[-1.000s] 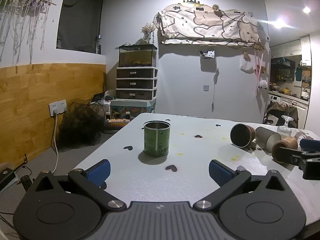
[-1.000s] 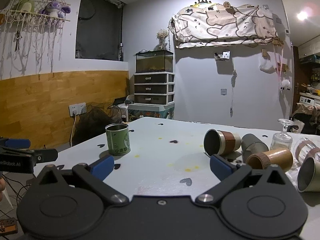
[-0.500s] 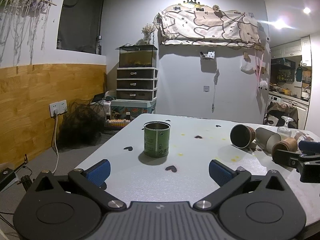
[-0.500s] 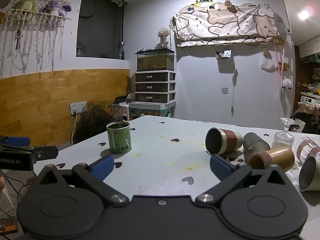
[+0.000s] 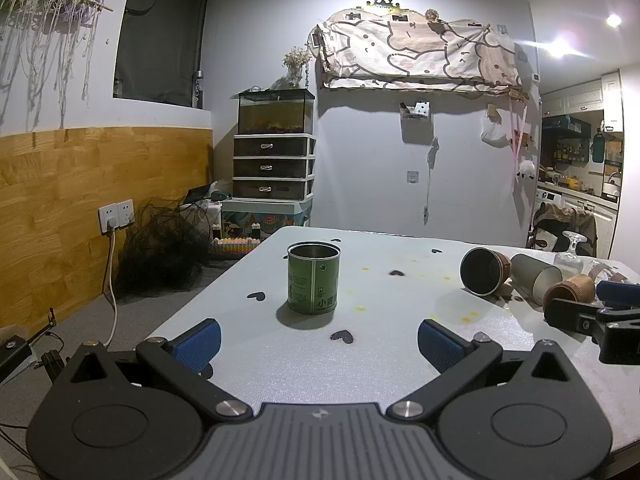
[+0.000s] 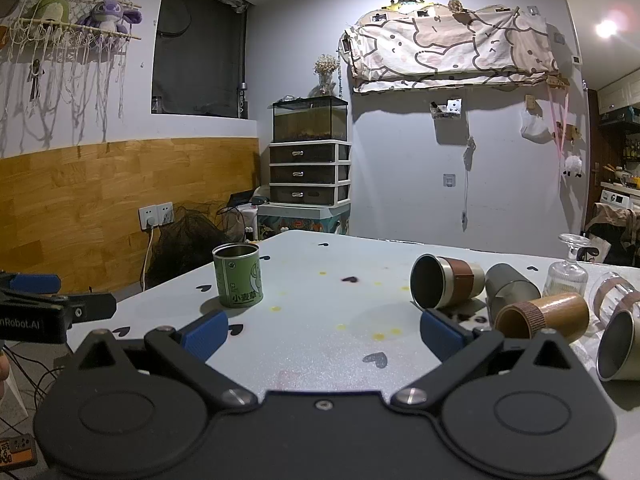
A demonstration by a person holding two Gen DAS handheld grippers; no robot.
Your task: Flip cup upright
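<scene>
A green metal cup (image 5: 313, 277) stands upright on the white table (image 5: 304, 364), seen also in the right wrist view (image 6: 237, 274). To its right several cups lie on their sides: a steel cup with a brown band (image 6: 446, 281), a grey cup (image 6: 507, 287), a brown wooden cup (image 6: 543, 316) and a steel cup (image 6: 619, 346) at the right edge. My left gripper (image 5: 319, 342) is open and empty, short of the green cup. My right gripper (image 6: 324, 330) is open and empty, its right finger (image 6: 440, 334) close in front of the banded cup.
An upturned stemmed glass (image 6: 568, 270) stands behind the lying cups, and a clear banded glass (image 6: 614, 298) lies beside them. The table's left edge (image 5: 200, 300) drops to the floor. A drawer unit with a tank (image 5: 274, 160) stands against the far wall.
My right gripper has crept slightly forward towards the lying cups. My left gripper has hardly moved. The cups have not moved.
</scene>
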